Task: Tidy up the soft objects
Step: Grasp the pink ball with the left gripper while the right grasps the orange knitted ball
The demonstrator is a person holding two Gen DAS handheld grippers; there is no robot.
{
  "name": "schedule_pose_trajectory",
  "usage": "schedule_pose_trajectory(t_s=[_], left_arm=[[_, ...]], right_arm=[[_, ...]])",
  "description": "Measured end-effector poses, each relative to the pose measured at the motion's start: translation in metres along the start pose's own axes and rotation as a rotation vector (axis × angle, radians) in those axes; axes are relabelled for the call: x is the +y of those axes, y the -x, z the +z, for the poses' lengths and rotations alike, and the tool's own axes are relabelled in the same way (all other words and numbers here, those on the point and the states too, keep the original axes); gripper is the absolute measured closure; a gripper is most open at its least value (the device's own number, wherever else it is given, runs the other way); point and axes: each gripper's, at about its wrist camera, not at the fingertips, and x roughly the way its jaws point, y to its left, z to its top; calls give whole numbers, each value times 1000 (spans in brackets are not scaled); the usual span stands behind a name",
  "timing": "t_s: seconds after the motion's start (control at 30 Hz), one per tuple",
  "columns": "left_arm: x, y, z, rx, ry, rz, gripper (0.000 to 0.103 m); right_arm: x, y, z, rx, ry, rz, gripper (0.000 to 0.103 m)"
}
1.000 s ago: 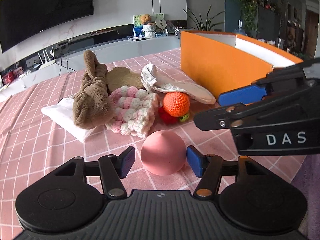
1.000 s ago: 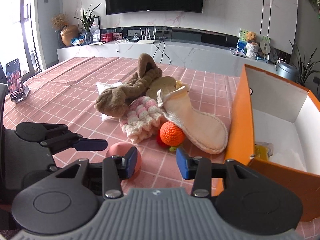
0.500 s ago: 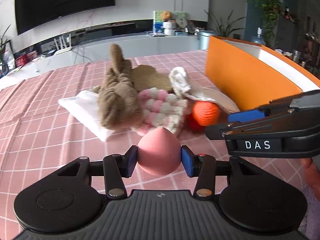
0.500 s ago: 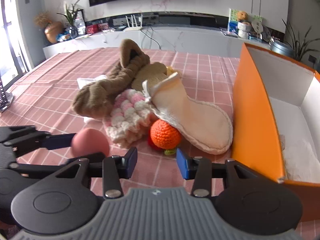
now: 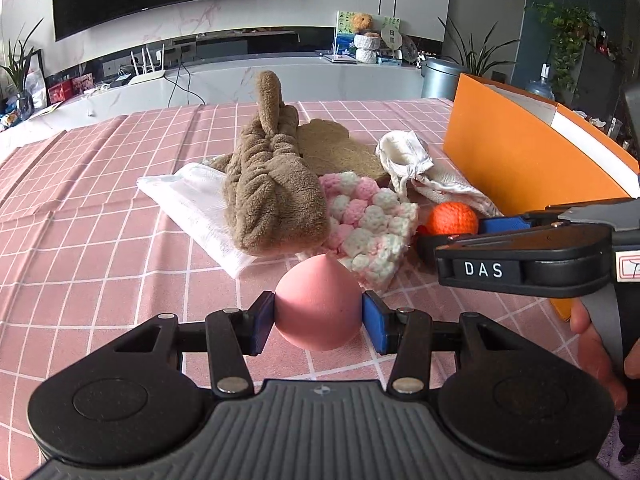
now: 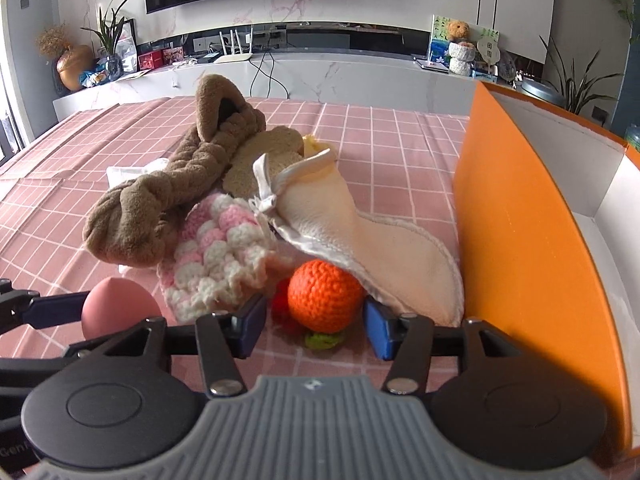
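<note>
My left gripper (image 5: 318, 322) is shut on a pink egg-shaped sponge (image 5: 319, 306) and holds it above the pink checked tablecloth; the sponge also shows in the right wrist view (image 6: 118, 302). My right gripper (image 6: 314, 326) is open, its blue pads on either side of an orange crochet ball (image 6: 325, 295), not touching it. Behind lie a brown plush headband (image 6: 160, 204), a pink-and-white crochet piece (image 6: 218, 248), a cream mitt (image 6: 360, 236) and a tan loofah pad (image 6: 264, 156). The right gripper shows from the side in the left wrist view (image 5: 456, 236).
An open orange box (image 6: 516, 216) with a white inside stands at the right, close to the mitt. A white folded cloth (image 5: 196, 204) lies under the headband. A TV console with routers, plants and ornaments runs along the far wall.
My left gripper closed on the pink sponge and lifted it off the cloth. My right gripper moved forward and down until its pads flank the orange ball.
</note>
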Motion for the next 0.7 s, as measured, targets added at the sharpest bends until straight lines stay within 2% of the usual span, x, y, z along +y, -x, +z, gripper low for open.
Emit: schedule_pose_trajectory(t_s=[0.23, 0.7], left_arm=[[0, 1, 0, 11, 14, 3, 49], [-15, 35, 2, -22, 18, 10, 49]], right_arm=[[2, 3, -1, -10, 35, -14, 65], [8, 63, -18, -65, 82, 28, 66]])
